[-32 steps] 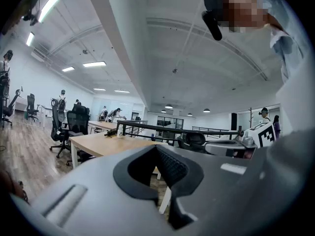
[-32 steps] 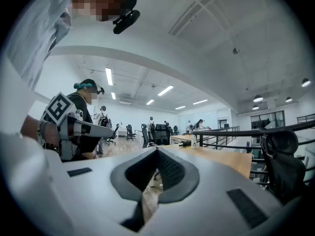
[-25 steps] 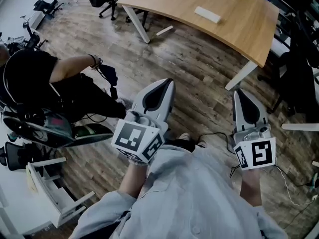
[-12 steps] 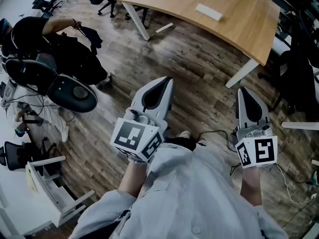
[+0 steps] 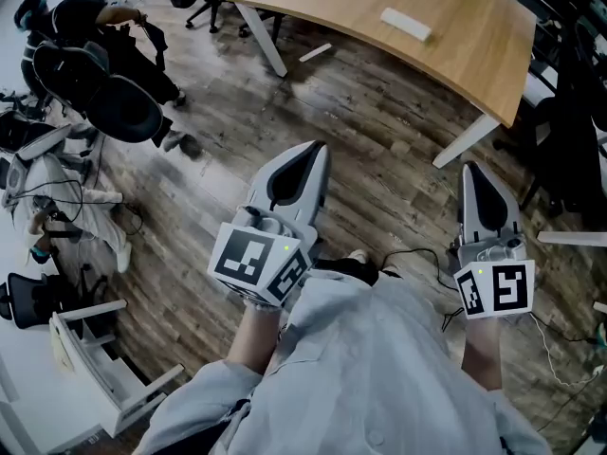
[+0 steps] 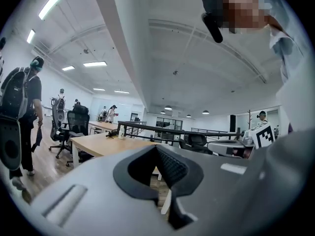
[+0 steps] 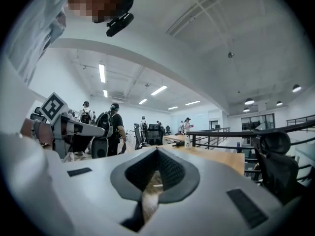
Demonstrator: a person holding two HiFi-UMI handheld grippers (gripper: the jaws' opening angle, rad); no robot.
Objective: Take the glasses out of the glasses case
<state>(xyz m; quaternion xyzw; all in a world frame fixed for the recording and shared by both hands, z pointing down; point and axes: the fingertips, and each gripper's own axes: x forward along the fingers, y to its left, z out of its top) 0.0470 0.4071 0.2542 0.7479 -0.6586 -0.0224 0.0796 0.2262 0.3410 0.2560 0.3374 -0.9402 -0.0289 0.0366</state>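
While both tools are held out level above the dark wooden plank floor, the task has, in my judgement, not really begun. The left hand-held gripper, a grey-white two-jaw tool with a square-marker cube at its rear, has its jaws pressed together with nothing between them. The right hand-held gripper, of the same kind, is likewise clenched and empty. In each gripper view the black ribbed pads meet at the tip, and only the room shows beyond them. No glasses are visible in any view. On the light-brown wooden tabletop, ahead of the person and well apart from both grippers, lies a flat white oblong object. It may be the glasses case, but it is too small for me to say whether it is one, or whether it is open or closed. If it is the case, every step is left to do: to come near the tabletop, to loosen the jaws, to hold the case with one tool, to open it, and to lift the glasses out with the other.
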